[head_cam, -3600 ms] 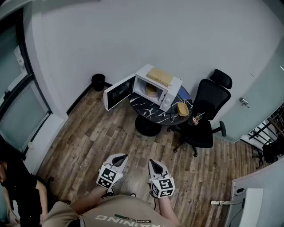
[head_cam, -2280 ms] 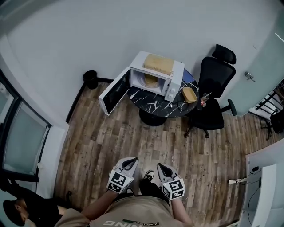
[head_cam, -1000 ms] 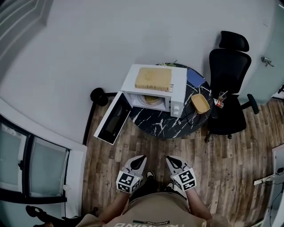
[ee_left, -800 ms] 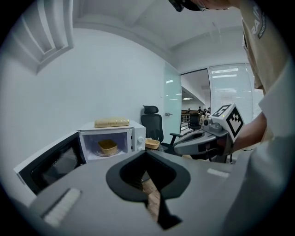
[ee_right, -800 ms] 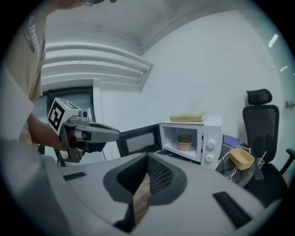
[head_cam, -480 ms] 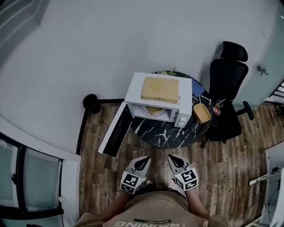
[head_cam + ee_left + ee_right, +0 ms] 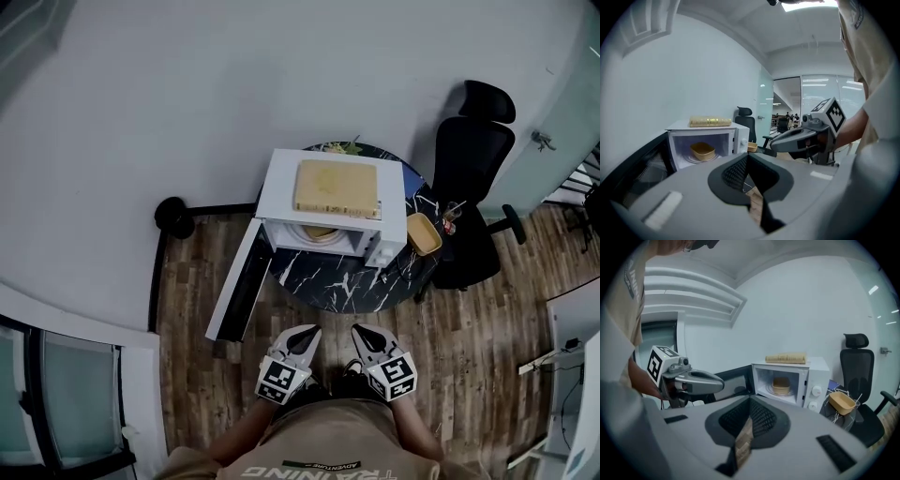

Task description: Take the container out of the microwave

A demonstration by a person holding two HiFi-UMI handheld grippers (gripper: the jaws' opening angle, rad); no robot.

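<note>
Approaching the microwave (image 7: 281, 187) looks like the step in hand. Its door (image 7: 239, 286) hangs open to the left, so it seems best to come in right of it, over the worktop (image 7: 347, 281). The container (image 7: 781, 385) sits inside on the turntable, well apart from the left claw (image 7: 307, 333) and right claw (image 7: 362, 332). Both are clenched and empty, and need to part first. To the right stands a black chair (image 7: 473, 187). A tan board (image 7: 337, 187) lies atop the microwave, and a lookalike tub (image 7: 424, 234) sits on the worktop.

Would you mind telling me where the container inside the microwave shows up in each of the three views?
Head view: container upper centre, peeking out under the front edge of the microwave.
Left gripper view: container left of centre, inside the open microwave.
Right gripper view: container right of centre, inside it.
Shared landmark: black chair, right of the microwave in all three.
</note>
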